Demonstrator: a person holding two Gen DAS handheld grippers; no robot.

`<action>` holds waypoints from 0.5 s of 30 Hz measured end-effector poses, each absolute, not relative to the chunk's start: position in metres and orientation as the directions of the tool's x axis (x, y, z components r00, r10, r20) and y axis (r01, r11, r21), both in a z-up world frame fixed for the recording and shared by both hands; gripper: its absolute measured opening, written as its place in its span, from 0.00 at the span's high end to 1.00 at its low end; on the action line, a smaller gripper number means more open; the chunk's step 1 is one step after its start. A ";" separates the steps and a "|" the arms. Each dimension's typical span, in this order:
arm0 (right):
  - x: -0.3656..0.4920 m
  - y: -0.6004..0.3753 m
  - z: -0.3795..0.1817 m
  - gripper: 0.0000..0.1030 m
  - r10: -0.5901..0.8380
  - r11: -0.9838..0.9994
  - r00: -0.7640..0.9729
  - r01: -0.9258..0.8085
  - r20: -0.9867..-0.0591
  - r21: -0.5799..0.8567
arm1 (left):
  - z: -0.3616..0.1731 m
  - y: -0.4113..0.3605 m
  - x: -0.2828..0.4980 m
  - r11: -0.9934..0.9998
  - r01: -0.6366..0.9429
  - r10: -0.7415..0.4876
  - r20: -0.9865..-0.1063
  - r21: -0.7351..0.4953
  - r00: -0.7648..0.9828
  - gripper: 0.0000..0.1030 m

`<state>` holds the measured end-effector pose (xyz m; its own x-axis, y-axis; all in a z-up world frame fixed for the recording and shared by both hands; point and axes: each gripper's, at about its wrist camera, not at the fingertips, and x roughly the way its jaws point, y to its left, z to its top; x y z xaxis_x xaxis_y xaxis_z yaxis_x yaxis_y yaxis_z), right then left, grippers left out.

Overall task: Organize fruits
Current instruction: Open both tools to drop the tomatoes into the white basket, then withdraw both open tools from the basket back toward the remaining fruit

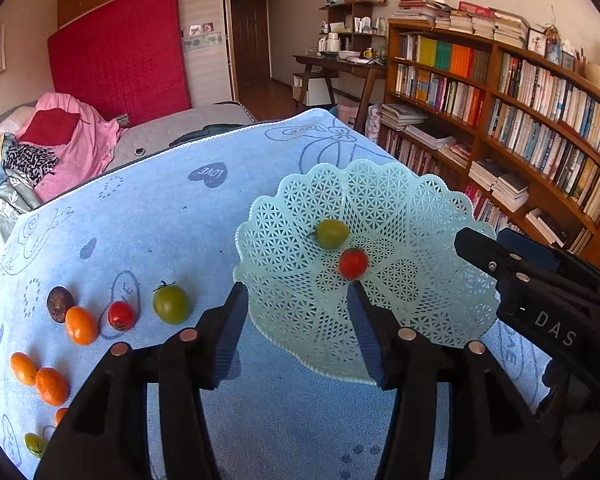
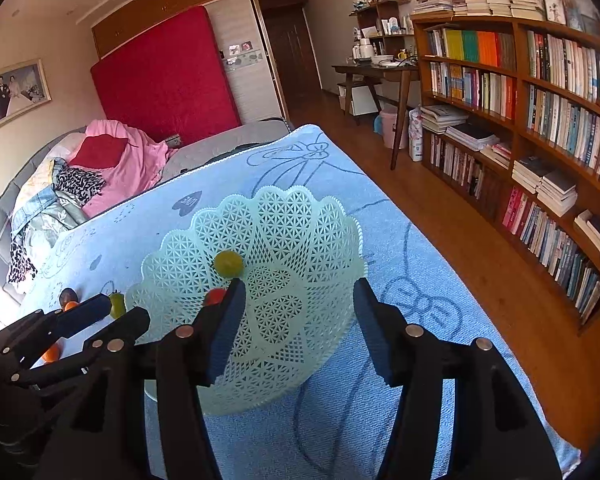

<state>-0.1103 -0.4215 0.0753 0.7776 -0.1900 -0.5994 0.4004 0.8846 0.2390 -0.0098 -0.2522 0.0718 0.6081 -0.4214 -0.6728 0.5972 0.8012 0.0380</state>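
Lattice basket (image 1: 400, 216) holds one green tomato (image 1: 331, 233) touching one red tomato (image 1: 353, 263). Left gripper (image 1: 298, 300) and right gripper (image 2: 300, 300): jaws wide apart, empty.

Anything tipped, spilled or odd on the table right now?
Nothing spilled. The mint basket sits upright holding a green tomato and a red tomato; the remaining fruit lies loose on the blue cloth.

Both the left claw (image 1: 298, 292) and right claw (image 2: 300, 288) are matte black with blue pads, silver rivets; white "DAS" lettering, possibly partial.
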 end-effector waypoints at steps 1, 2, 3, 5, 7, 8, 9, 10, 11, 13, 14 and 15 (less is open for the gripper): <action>-0.111 -0.422 0.076 0.43 -0.191 0.884 0.778 0.401 -0.598 0.240 | 0.072 -0.251 -0.010 0.805 0.591 -0.414 -0.671 0.046 0.616 0.45; -0.111 -0.421 0.076 0.43 -0.191 0.884 0.779 0.401 -0.597 0.241 | 0.073 -0.250 -0.010 0.810 0.584 -0.406 -0.669 0.053 0.623 0.42; -0.111 -0.421 0.077 0.43 -0.190 0.885 0.780 0.399 -0.596 0.240 | 0.073 -0.250 -0.009 0.814 0.578 -0.399 -0.666 0.059 0.630 0.41; -0.111 -0.419 0.078 0.43 -0.190 0.887 0.782 0.396 -0.594 0.238 | 0.074 -0.247 -0.009 0.821 0.567 -0.388 -0.661 0.069 0.643 0.40; -0.111 -0.417 0.079 0.43 -0.187 0.889 0.783 0.392 -0.593 0.237 | 0.075 -0.243 -0.009 0.827 0.558 -0.379 -0.657 0.075 0.651 0.38; -0.112 -0.415 0.078 0.43 -0.186 0.890 0.784 0.390 -0.593 0.237 | 0.076 -0.240 -0.010 0.829 0.553 -0.376 -0.655 0.077 0.655 0.36; -0.112 -0.415 0.078 0.43 -0.184 0.891 0.784 0.388 -0.592 0.237 | 0.076 -0.238 -0.010 0.833 0.548 -0.372 -0.652 0.079 0.660 0.35; -0.112 -0.413 0.078 0.43 -0.184 0.892 0.784 0.387 -0.592 0.235 | 0.077 -0.236 -0.011 0.836 0.542 -0.368 -0.648 0.083 0.667 0.33; -0.112 -0.412 0.079 0.43 -0.184 0.892 0.785 0.386 -0.591 0.235 | 0.078 -0.235 -0.012 0.839 0.536 -0.363 -0.644 0.089 0.674 0.32; -0.112 -0.410 0.080 0.43 -0.183 0.894 0.787 0.382 -0.589 0.234 | 0.079 -0.230 -0.014 0.847 0.521 -0.349 -0.632 0.104 0.692 0.30; -0.112 -0.409 0.080 0.43 -0.182 0.895 0.789 0.380 -0.587 0.233 | 0.079 -0.227 -0.016 0.851 0.512 -0.340 -0.625 0.113 0.703 0.28; -0.112 -0.408 0.081 0.42 -0.181 0.897 0.790 0.377 -0.585 0.232 | 0.080 -0.225 -0.017 0.856 0.503 -0.331 -0.619 0.120 0.712 0.27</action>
